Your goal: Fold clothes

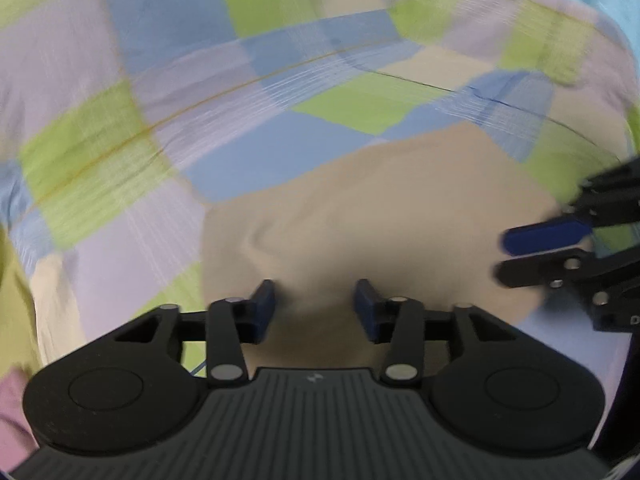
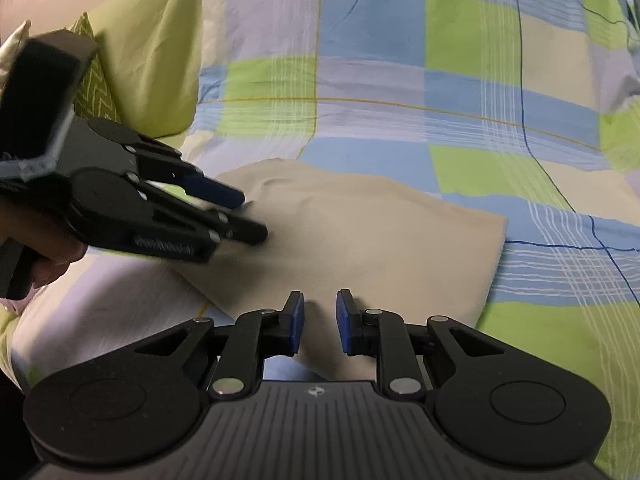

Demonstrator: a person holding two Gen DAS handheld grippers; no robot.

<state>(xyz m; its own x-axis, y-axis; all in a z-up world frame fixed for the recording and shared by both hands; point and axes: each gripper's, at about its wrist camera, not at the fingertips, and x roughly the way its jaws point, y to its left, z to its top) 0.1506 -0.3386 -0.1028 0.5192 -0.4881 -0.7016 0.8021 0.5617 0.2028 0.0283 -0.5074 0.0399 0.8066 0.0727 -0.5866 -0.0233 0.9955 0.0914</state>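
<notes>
right wrist view: beige garment (image 2: 360,236) is seen compactly folded at 12 o'clock on checked sheet (image 2: 400,80), seemingly finished or mid-fold, with left gripper (image 2: 254,216) and right gripper (image 2: 320,322) both parted, nothing grasped.

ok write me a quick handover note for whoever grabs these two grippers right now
Left gripper: open, nothing between its fingers, over the near-left part of the beige cloth.
Right gripper: open, also holding nothing, at the cloth's near edge.
Cloth: lies on the checked bedsheet as a fairly flat, compact shape, so it looks at least partly folded; how many folds it has I cannot tell. A green pillow sits at the far left.
Done: cloth laid down and released.
Left: probably check the fold, smooth the wrinkle on the left part, and fold again if needed.
</notes>
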